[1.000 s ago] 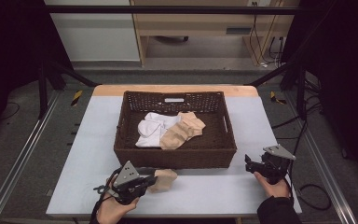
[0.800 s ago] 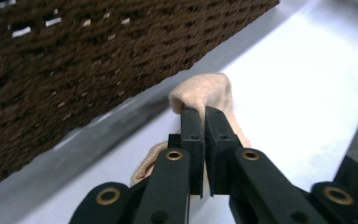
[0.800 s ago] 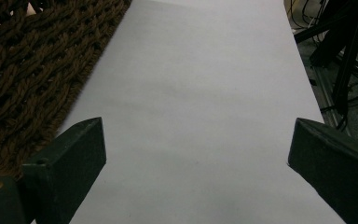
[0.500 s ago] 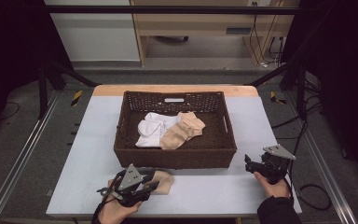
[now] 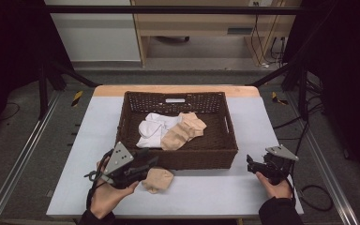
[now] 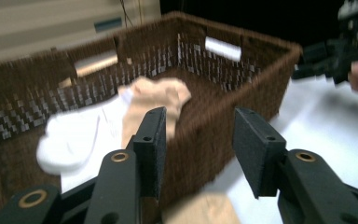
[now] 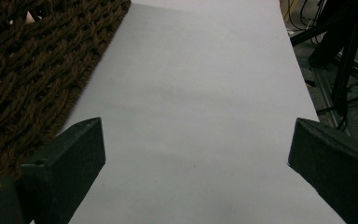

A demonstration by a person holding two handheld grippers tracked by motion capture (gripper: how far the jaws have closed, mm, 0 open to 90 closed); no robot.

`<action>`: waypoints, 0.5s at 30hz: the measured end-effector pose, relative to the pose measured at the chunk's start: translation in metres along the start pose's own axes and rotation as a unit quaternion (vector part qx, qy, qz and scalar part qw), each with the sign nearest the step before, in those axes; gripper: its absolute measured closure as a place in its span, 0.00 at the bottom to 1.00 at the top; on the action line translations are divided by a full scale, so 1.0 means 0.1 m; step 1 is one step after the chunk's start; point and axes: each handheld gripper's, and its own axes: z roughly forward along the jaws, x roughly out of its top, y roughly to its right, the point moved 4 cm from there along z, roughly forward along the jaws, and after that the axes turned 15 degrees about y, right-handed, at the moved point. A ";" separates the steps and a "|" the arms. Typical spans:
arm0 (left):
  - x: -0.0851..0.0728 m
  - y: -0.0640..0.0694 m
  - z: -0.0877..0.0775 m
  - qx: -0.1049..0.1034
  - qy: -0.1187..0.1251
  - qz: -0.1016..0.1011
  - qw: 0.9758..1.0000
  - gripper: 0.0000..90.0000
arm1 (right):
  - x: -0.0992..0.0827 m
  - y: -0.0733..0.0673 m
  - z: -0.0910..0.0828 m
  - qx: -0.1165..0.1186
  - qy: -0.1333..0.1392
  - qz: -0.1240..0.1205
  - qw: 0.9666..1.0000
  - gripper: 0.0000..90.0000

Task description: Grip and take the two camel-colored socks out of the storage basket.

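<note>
Beige sock (image 5: 157,179) lies on the table (image 5: 215,197), released; left gripper (image 5: 146,165) jaws have just been opening, empty; right gripper (image 5: 251,163) jaws spread.

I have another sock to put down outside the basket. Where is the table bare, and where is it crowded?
Bare table lies left of the basket, and a strip between the basket's right wall and the table edge, ahead of the right claw. The front middle is free too. Crowded: front left, where the left claw hangs open above the beige sock.
</note>
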 end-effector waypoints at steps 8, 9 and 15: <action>0.35 -0.15 0.30 0.018 0.020 0.000 1.000 0.56 | 0.01 0.00 0.01 0.002 0.001 0.003 1.000 0.04; 0.37 -0.17 0.35 0.018 0.021 -0.003 1.000 0.55 | 0.01 0.00 0.01 0.002 0.001 0.003 1.000 0.04; 0.43 -0.35 0.67 0.033 0.016 -0.024 0.999 0.53 | 0.00 0.00 0.02 0.002 0.000 0.004 1.000 0.04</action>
